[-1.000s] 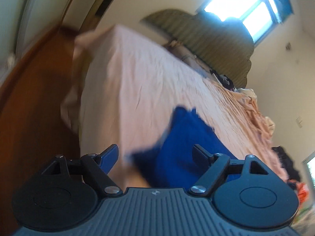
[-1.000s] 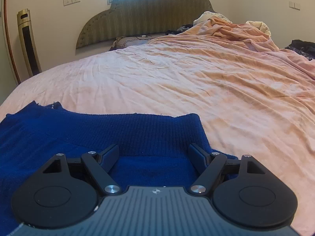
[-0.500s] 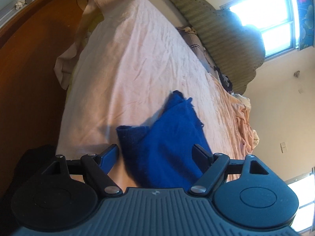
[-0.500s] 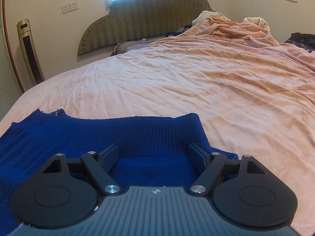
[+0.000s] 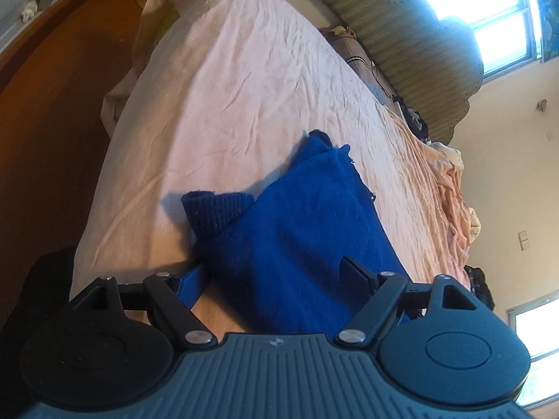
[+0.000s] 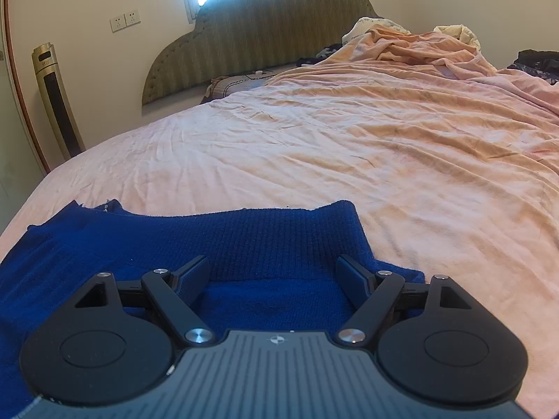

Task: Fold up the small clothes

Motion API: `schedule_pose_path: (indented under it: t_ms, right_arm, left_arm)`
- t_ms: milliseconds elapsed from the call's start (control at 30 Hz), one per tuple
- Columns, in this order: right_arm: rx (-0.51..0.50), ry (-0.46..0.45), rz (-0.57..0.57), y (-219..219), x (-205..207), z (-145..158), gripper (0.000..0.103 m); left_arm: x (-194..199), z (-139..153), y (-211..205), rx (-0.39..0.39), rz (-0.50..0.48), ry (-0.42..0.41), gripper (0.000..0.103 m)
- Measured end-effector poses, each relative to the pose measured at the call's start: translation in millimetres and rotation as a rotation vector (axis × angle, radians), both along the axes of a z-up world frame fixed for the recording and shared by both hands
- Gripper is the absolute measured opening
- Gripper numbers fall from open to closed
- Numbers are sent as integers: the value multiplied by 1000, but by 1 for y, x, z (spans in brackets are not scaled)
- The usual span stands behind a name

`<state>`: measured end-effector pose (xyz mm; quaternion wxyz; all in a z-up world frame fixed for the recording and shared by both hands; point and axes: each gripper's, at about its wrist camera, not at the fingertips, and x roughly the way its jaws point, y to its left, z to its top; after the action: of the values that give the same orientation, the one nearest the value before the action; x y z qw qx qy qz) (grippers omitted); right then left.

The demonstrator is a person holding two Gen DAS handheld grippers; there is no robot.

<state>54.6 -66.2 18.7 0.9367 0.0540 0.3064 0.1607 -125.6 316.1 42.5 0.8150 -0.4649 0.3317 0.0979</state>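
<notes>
while both grippers hang over it with their fingers spread and gripping nothing, a blue knitted sweater lies on a bed covered by a wrinkled pink sheet, near the bed's foot edge. in the right wrist view the right gripper sits just above a ribbed band of the sweater, which runs straight across between the fingers. in the left wrist view the left gripper hovers over the sweater's body, and a ribbed cuff pokes out to one side. the sweater's long axis seems to run across the bed, roughly parallel to the headboard. it looks partly folded, so the step in hand is likely choosing the next fold. the next move calls for lowering, pinching an edge, and carrying it over evenly.
</notes>
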Motion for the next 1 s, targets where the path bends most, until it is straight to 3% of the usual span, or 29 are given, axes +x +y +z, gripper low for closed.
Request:
schedule_pose_path:
  t_ms: [67,100,233,300,400,467,533,633,667,733,800,933,1000]
  right_arm:
    - [-1,0,0,0,0,0,82]
    - [-2,0,0,0,0,0,82]
    - [-15,0,1,2,0,1,82]
    - [-27,3,5,3,1,1,84]
    - [-84,30,43,12,6,5,89]
    - [-110,74,19,23,10,21,87]
    - [40,161,81,36,13,44,88]
    - [270,385,301,79,25,65,89]
    - [290,450,366,100,28,67,89]
    - [232,509,451,144,31,69,88]
    - [122,504,487,183,31,68,88]
    - [67,588,522,233,42,59,88]
    - [-17,573,542,255,41,59,87]
  left_arm:
    - [5,1,-4,42,7,1,30]
    - [9,0,-6,60,3,22,24]
    - [10,-4,-12,100,19,39,20]
    - [8,2,-18,157,13,31,19]
    - [4,22,-42,330,-48,-27,18]
    - [4,36,-74,533,-146,-75,18]
    - [0,41,-104,694,-237,-144,18]
    - [-1,36,-137,815,-356,-180,18]
    - [0,33,-143,842,-376,-183,18]
    - [1,29,-146,860,-392,-182,18]
    - [0,30,-140,843,-375,-185,18]
    - [-4,32,-132,818,-371,-191,18]
    - [-4,30,-133,831,-383,-195,18]
